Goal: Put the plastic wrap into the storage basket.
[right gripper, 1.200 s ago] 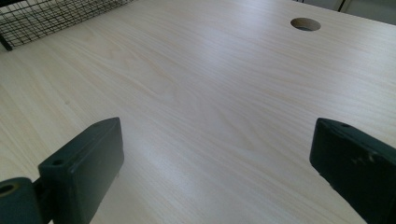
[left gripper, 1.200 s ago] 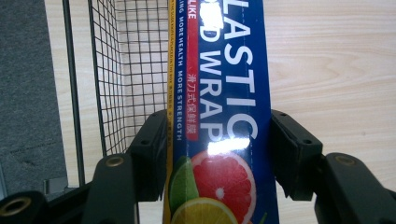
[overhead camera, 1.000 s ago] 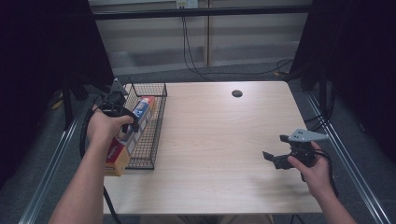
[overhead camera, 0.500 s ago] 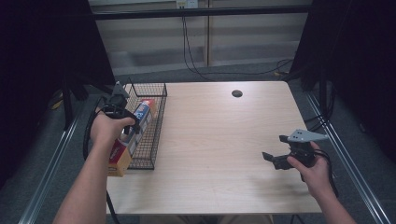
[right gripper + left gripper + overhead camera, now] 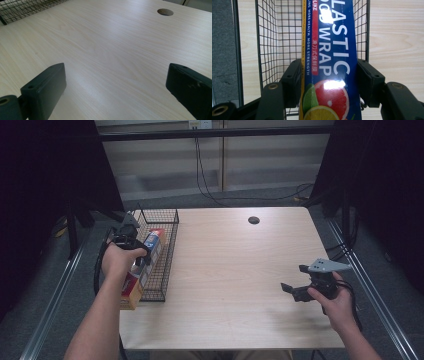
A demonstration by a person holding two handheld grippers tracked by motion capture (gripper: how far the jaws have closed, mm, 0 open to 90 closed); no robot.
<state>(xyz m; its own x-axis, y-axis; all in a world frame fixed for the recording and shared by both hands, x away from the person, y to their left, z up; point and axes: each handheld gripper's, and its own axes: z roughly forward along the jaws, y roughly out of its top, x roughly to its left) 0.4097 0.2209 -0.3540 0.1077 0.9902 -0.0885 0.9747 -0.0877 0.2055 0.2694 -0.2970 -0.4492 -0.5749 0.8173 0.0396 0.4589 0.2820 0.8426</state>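
The left hand-held gripper (image 5: 328, 75) is clamped on a long blue plastic-wrap box (image 5: 332, 57) over the black wire basket (image 5: 167, 265); the right hand-held gripper (image 5: 294, 281) hovers, jaws apart, above the pale wooden desk (image 5: 240, 270).

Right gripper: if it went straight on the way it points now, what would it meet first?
Probably nothing close: the right gripper, jaws wide open, looks along bare light wooden table. Farther on are the black wire basket and round cable hole, both off-line; depth is unclear.

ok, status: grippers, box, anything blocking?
Left gripper shut on wrap box, over wire basket. Right gripper open, empty, above table. Nothing blocking.
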